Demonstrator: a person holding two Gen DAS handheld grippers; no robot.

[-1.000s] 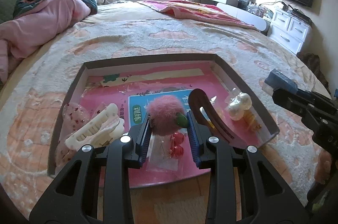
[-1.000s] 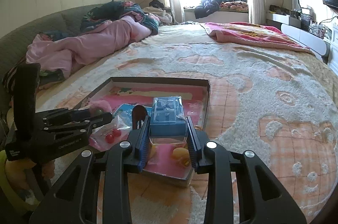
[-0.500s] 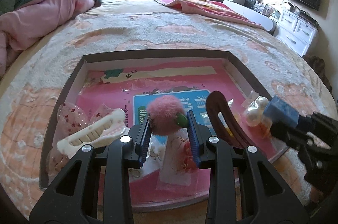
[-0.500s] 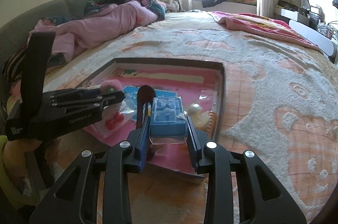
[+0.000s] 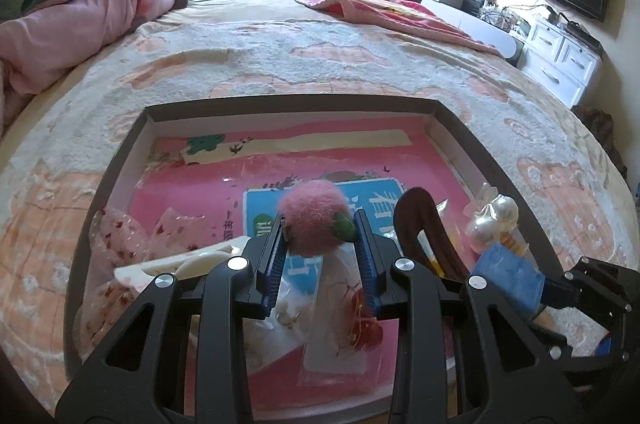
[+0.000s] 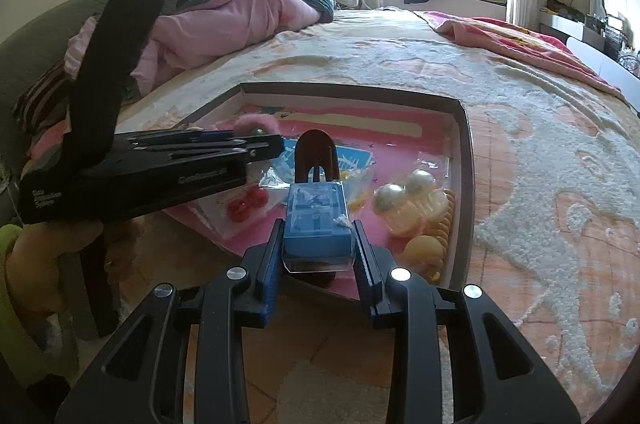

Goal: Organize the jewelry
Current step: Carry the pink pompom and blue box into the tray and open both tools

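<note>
Left gripper (image 5: pixel 320 230) fingers clamp pink pompom (image 5: pixel 314 214), right gripper (image 6: pixel 318 238) blue box (image 6: pixel 316 220) (over tray's near edge (image 6: pixel 466 183))

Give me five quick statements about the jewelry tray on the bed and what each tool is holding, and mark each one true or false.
1. The left tool grips a fluffy pink pom-pom. True.
2. The right tool is empty. False: it is shut on a small blue box with a clear base.
3. The shallow dark-rimmed cardboard tray sits on a wooden desk. False: it lies on the patterned fleece bedspread.
4. Large pearl-like beads lie near the tray's right side in the right wrist view. True.
5. The brown hair clip lies outside the tray. False: it lies inside it.
</note>
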